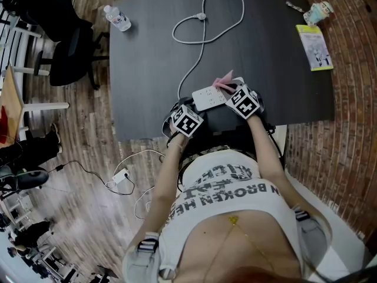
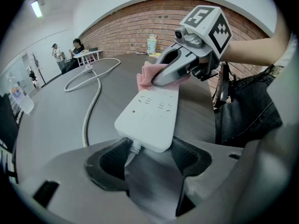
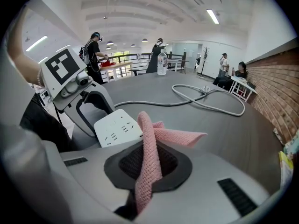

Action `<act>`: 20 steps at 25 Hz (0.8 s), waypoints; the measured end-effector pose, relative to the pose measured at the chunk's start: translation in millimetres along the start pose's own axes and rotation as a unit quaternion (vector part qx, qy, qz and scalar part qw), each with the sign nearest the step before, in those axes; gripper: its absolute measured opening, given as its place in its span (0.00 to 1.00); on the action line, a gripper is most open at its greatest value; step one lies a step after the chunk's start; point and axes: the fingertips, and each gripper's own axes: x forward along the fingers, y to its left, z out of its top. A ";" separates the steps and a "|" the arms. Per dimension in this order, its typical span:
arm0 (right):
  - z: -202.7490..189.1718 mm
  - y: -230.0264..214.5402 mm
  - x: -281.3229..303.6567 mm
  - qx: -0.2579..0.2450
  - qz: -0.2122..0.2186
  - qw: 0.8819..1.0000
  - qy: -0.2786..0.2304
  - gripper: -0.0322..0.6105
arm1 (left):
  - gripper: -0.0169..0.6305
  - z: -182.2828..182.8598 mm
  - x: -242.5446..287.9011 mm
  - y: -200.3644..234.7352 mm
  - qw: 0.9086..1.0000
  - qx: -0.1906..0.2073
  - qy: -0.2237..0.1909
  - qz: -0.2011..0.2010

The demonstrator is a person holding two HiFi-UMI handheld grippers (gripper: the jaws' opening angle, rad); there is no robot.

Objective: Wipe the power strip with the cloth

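A white power strip (image 1: 209, 97) lies at the near edge of the dark table (image 1: 265, 52), and its white cord (image 1: 203, 16) loops off toward the far side. My left gripper (image 1: 197, 108) holds the strip's cord end: in the left gripper view both jaws (image 2: 149, 160) close on that end of the strip (image 2: 149, 113). My right gripper (image 1: 227, 91) is shut on a pink cloth (image 3: 148, 157), whose free end drapes forward beside the strip (image 3: 117, 127). The left gripper view shows the cloth (image 2: 147, 76) resting on the strip's far end under the right gripper (image 2: 170, 71).
A water bottle (image 1: 118, 18) stands at the table's far left. A cup (image 1: 318, 12) and a yellow-green booklet (image 1: 315, 47) lie at the far right. Left of the table stands a black office chair (image 1: 65, 46). A charger with cable (image 1: 121, 175) lies on the floor.
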 end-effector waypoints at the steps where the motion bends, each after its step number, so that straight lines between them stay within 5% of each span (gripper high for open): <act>1: -0.9 -2.2 -0.8 0.001 -0.002 1.000 0.000 0.08 | 0.45 0.0 -0.2 0.3 1.000 0.000 0.000 0.000; 20: -31.4 -42.3 -20.6 0.043 -0.051 0.998 0.010 0.08 | 0.45 -0.5 0.2 -0.6 1.000 0.001 0.000 -0.001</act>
